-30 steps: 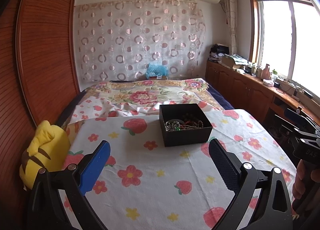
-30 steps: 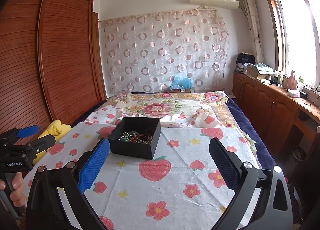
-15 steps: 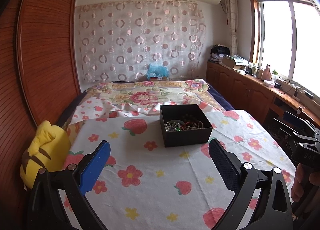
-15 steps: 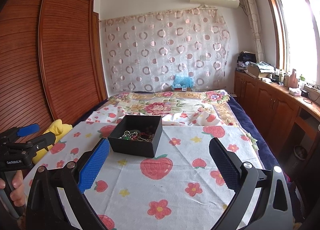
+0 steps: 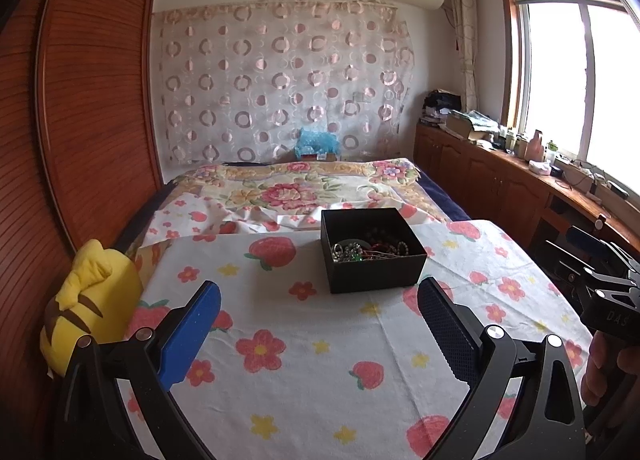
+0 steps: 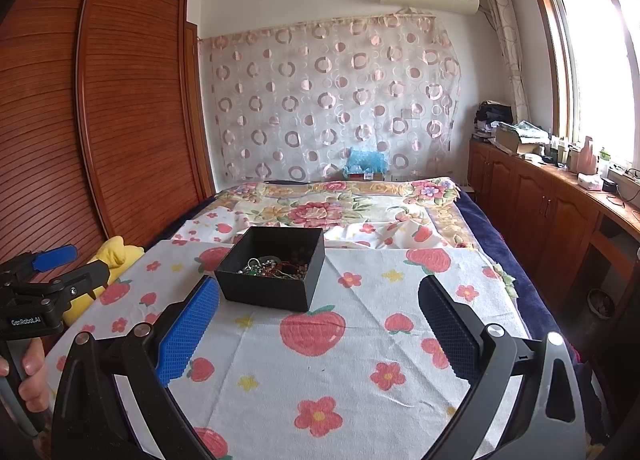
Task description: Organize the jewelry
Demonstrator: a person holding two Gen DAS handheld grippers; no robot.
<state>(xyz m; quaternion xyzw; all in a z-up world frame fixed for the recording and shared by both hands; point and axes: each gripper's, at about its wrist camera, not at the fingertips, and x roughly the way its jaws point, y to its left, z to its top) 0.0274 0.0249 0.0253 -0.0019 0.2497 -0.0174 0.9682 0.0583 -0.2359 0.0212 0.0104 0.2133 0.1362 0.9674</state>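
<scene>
A black open box [image 5: 376, 266] stands on the strawberry-print cloth on the bed; it also shows in the right wrist view [image 6: 272, 288]. A tangle of jewelry [image 5: 368, 250] lies inside it, with beads and chains [image 6: 274, 265]. My left gripper [image 5: 320, 294] is open and empty, held above the cloth just short of the box. My right gripper [image 6: 318, 294] is open and empty, to the right of the box and near it. Each gripper shows at the edge of the other's view.
A yellow plush toy [image 5: 86, 308] lies at the bed's left edge by the wooden wardrobe [image 5: 92, 100]. A floral quilt [image 5: 292, 190] covers the far bed. Wooden cabinets [image 6: 548, 212] with clutter run along the right under the window.
Both grippers have drifted slightly forward and lower toward the box. Both stay open. The box and jewelry have not moved.
</scene>
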